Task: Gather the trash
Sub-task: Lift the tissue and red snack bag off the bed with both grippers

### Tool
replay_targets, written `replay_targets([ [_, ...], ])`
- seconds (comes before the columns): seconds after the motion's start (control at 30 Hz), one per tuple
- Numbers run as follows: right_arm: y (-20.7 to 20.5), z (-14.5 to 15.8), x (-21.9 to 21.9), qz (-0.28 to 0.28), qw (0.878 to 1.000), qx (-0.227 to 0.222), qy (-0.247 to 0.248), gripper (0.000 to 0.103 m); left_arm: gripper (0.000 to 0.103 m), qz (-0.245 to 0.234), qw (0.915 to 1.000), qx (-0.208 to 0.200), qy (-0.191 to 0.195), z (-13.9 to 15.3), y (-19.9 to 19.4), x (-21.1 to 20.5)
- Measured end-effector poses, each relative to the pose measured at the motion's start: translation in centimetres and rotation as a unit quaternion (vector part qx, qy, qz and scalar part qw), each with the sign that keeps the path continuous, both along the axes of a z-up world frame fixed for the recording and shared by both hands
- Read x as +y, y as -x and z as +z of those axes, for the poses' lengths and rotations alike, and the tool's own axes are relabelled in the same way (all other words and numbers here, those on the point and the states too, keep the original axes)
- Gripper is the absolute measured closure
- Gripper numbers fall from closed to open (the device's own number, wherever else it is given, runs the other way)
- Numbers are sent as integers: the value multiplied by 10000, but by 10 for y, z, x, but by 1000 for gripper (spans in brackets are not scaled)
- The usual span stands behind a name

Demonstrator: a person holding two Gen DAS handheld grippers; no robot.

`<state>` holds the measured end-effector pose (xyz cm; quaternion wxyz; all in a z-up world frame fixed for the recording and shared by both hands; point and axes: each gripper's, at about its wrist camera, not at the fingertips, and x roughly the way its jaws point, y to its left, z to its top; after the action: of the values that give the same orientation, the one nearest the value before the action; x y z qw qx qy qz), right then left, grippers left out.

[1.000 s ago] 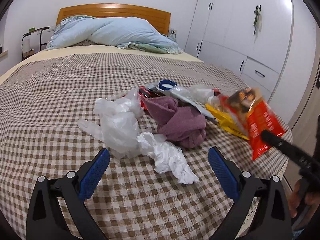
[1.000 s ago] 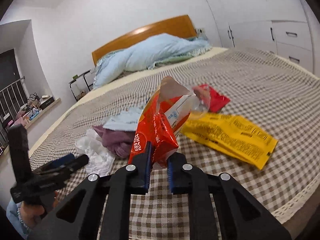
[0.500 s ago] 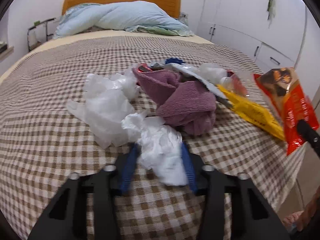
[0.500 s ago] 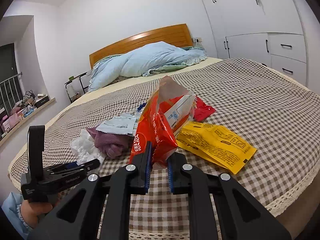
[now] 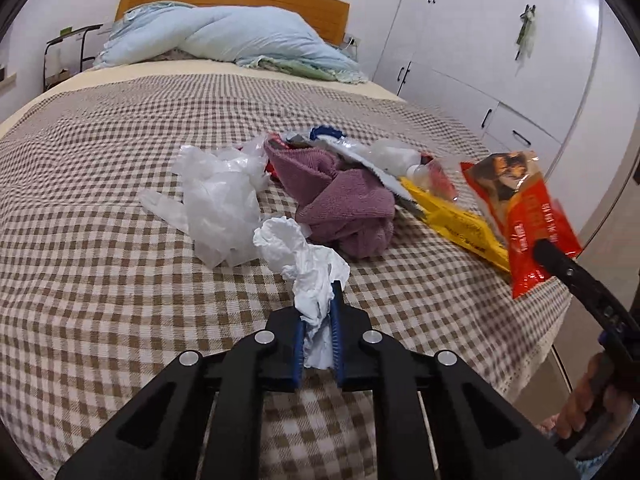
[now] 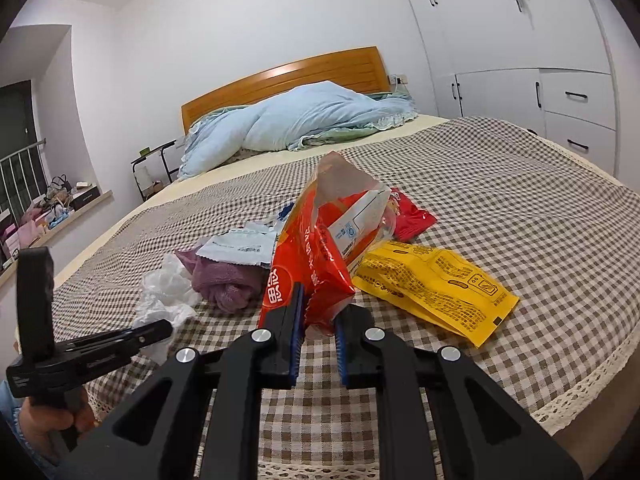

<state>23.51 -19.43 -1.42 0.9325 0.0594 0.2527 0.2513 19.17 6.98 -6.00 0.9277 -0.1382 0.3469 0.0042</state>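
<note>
Left wrist view: the left gripper [image 5: 317, 320], its jaws having just been closing, is pinching the crumpled white tissue [image 5: 304, 264] lying on the checked bedspread [image 5: 100, 280], just beside the purple towel [image 5: 344, 204]. Right wrist view: the right gripper [image 6: 317, 322] is clamping the red snack bag [image 6: 316, 256], holding it upright above the bedspread beside the yellow packet [image 6: 436, 284].

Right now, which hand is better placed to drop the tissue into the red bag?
Left. Its fingers have just closed on the crumpled tissue; the right gripper holds the red bag, mouth upward.
</note>
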Motion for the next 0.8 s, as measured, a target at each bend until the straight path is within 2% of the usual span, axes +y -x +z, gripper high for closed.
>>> replay_targets([
  [0.13, 5, 4, 3, 19, 9999, -115, 25, 89, 95, -11, 9998, -201, -46, 7, 11, 0],
  [0.8, 34, 6, 15, -106, 9965, -535, 634, 89, 95, 15, 9982, -542, -241, 30, 38, -9],
])
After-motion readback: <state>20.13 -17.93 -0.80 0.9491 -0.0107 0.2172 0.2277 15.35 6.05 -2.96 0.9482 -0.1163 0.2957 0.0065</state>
